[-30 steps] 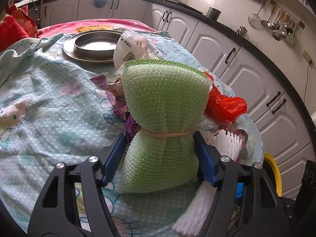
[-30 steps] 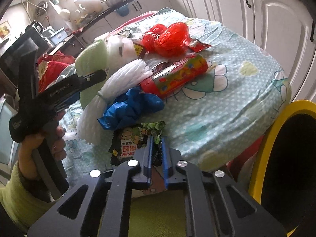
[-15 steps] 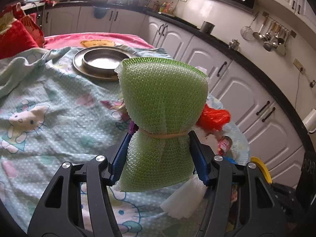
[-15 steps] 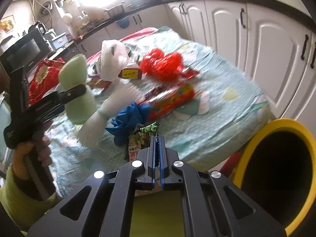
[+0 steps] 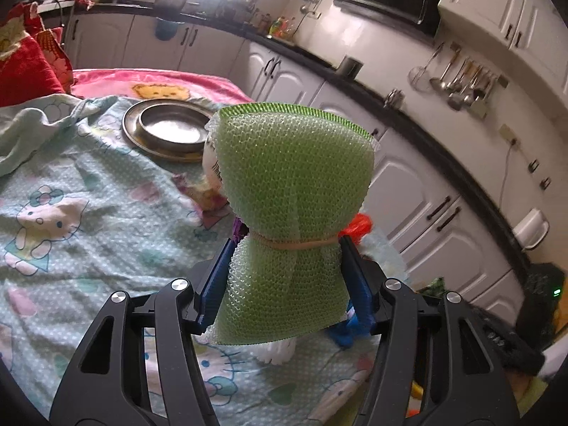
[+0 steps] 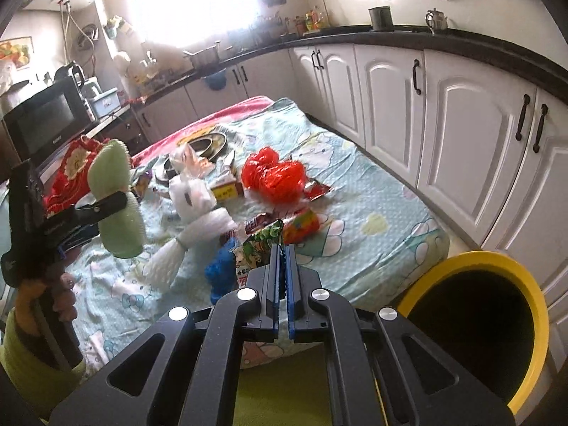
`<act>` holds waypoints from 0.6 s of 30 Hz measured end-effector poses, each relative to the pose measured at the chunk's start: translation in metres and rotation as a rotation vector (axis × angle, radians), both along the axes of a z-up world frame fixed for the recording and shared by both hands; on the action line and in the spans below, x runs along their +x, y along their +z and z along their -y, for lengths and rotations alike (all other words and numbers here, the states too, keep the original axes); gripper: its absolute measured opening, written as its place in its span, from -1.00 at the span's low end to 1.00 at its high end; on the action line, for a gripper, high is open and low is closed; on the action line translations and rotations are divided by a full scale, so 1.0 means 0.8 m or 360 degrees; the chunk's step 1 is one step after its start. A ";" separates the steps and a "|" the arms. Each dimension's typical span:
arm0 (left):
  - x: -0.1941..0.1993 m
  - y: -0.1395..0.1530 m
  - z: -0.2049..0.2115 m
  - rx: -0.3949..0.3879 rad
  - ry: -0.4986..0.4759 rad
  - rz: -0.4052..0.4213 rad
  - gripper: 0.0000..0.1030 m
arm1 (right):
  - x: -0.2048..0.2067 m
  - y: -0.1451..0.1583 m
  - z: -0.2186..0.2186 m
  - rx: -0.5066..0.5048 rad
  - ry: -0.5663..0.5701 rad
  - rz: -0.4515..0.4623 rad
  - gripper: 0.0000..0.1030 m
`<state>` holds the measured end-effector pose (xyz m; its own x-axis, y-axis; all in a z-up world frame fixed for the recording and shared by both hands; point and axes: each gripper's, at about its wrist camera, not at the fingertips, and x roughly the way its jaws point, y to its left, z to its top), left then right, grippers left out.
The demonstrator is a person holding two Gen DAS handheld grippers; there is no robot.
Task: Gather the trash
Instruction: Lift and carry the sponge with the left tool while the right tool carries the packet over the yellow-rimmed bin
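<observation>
Trash lies scattered over the table [image 6: 383,198], which is covered with a pale cartoon-print cloth, and two pieces are already lifted off it. Nearest the right camera, the right hand-held gripper [image 6: 283,248] has its blue pads pressed almost together on a green snack wrapper [image 6: 261,246], held above the table's near edge. Just right of it, below the table edge, stands a yellow-rimmed bin [image 6: 479,323] with a dark inside. On the left, the left hand-held gripper [image 5: 287,248] is closed partway on a green foam net bundle [image 5: 291,191], tied at the waist with a rubber band, which stands upright between the pads, clear of the cloth. Beyond the wrapper on the table lie a blue bag [image 6: 220,269], a white foam net [image 6: 191,238], a colourful tube-shaped pack [image 6: 301,225], then a crumpled red bag [image 6: 273,174] and a white plastic bag [image 6: 190,191]. Farther back sits a metal plate [image 5: 167,129].
</observation>
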<state>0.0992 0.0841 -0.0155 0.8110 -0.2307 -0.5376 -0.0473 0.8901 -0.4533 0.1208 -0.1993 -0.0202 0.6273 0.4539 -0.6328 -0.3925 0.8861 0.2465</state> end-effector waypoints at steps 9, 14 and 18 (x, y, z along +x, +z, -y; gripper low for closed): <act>0.001 0.007 -0.003 0.0019 -0.0011 0.0048 0.07 | -0.002 0.005 0.008 0.0038 -0.0009 0.0013 -0.94; 0.017 -0.020 0.011 0.0097 -0.0037 -0.0057 0.08 | -0.002 0.006 0.011 0.0052 -0.0010 0.0007 -0.94; 0.025 -0.045 0.022 0.0172 -0.0033 -0.0150 0.15 | -0.002 0.009 0.016 0.0069 -0.0018 0.0015 -0.94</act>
<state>0.1190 0.0668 -0.0516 0.7513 -0.1833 -0.6340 -0.0666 0.9347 -0.3492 0.1190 -0.2118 -0.0127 0.6383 0.4737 -0.6067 -0.3853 0.8790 0.2809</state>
